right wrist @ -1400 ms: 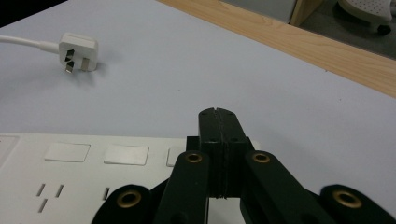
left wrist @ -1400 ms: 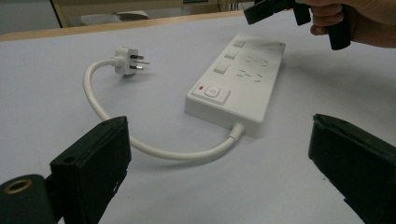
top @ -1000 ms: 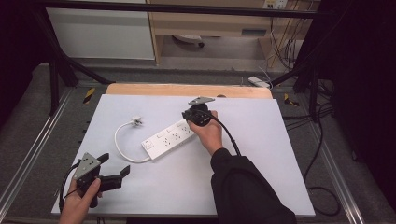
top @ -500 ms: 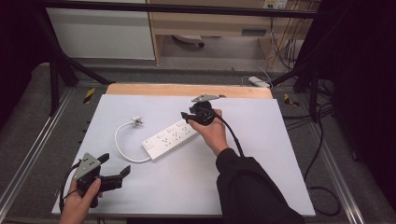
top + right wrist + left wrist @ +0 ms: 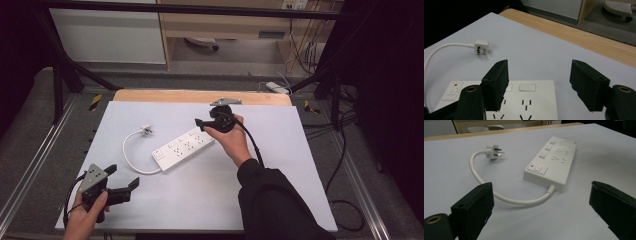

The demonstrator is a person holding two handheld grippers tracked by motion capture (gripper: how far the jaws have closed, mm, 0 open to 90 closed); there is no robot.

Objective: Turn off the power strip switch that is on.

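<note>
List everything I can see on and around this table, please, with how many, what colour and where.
power strip: one, white, middle of the sheet
cord: one, white, curving left from the strip
plug: one, white, lying at the cord's end
sheet: one, pale grey, covering the table
table edge: one, wooden, far side
left gripper: one, black, open, near left corner
right gripper: one, black, jaws just opening, nothing between them, above the strip's far end

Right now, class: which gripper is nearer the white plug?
Right. The right gripper hovers over the power strip's far end, fairly near the plug; the left gripper sits at the table's near edge, farther away.
</note>
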